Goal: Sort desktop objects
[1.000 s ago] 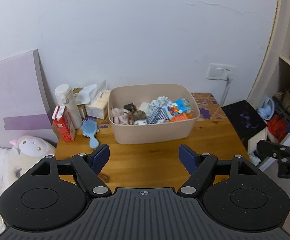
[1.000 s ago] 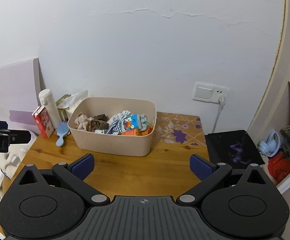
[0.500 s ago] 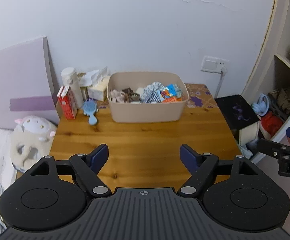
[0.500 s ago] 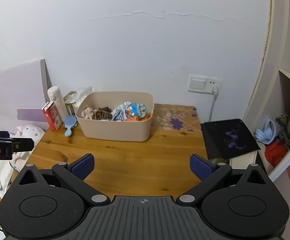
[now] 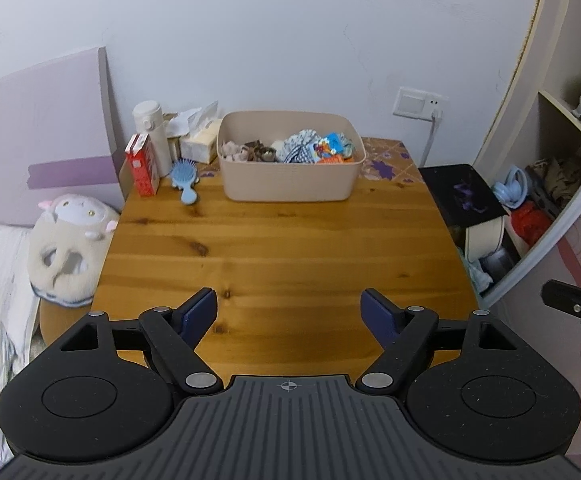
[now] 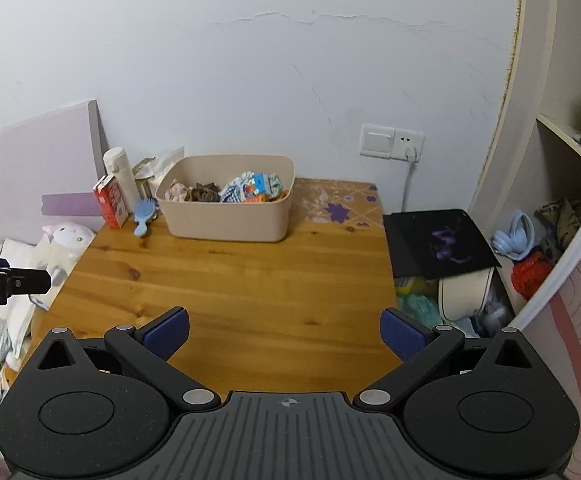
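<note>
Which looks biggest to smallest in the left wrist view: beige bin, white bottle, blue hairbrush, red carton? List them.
1. beige bin
2. white bottle and red carton: look alike, unranked
3. blue hairbrush

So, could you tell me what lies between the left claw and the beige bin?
Only bare wooden tabletop, in the left wrist view, separates the left claw from the beige bin.
</note>
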A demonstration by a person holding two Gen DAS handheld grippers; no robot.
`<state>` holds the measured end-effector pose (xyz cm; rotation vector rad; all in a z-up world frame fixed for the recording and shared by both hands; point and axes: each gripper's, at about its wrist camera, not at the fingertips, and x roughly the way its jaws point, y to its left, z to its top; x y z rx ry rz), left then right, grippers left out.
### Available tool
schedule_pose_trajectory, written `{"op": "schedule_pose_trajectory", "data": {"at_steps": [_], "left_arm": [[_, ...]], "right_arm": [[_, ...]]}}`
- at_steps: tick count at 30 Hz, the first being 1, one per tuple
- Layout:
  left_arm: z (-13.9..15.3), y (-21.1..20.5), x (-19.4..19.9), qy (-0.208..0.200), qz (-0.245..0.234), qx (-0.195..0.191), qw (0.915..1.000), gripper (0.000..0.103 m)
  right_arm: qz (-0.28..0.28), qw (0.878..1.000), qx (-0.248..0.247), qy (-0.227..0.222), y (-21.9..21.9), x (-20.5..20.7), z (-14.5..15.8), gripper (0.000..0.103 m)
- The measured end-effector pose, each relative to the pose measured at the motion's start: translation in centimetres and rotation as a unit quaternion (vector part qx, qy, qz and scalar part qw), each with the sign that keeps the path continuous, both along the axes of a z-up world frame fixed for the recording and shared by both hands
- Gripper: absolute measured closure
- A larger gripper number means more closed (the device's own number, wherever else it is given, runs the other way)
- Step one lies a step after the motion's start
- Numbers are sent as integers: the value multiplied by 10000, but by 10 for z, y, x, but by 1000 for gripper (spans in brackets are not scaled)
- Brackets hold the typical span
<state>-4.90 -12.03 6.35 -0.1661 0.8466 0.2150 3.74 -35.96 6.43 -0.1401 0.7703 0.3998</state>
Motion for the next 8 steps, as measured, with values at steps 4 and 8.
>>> {"op": "schedule_pose_trajectory", "data": {"at_steps": [4, 8], "left_arm": [[-1, -4, -12, 20, 63, -56, 10000, 23], [1, -9, -23, 3, 169, -56, 9998, 23]], "right_arm": [[33, 10000, -56, 19, -9, -11, 0, 0], [69, 9999, -77, -10, -15, -17, 1, 0]]}}
